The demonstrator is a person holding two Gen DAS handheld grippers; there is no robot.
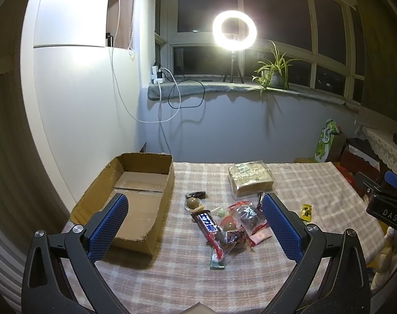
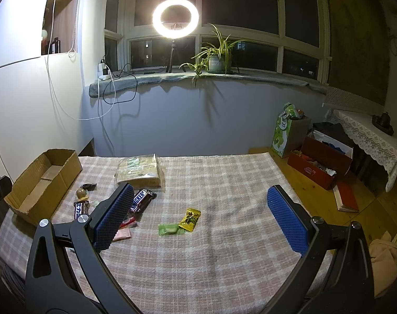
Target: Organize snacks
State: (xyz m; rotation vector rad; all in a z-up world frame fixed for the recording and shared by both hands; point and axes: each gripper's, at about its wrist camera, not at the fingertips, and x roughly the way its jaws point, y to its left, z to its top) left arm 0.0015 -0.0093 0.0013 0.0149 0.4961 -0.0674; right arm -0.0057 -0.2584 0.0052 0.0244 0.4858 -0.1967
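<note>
Checked tablecloth (image 2: 224, 183) carries a cardboard box (image 1: 135, 183) at far left, beside scattered snacks (image 1: 224, 222). Left gripper (image 1: 195, 225) and right gripper (image 2: 201, 217) both hover wide open, holding nothing.

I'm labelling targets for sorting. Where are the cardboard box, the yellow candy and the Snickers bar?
cardboard box (image 1: 135, 183), left wrist view, inner floor.
yellow candy (image 2: 190, 219), right wrist view, wrapper middle.
Snickers bar (image 2: 140, 198), right wrist view, printed name.

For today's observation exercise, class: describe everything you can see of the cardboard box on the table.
The cardboard box is a plain brown, shallow, long rectangular tray of corrugated card, open-topped with rough, torn-looking rims. Nothing shows inside it; only its bottom flaps and their seam are visible. It sits flat on the checked tablecloth at the table's left side, near the white wall. The snacks lie to its right, apart from it. Neither gripper touches it.
</note>
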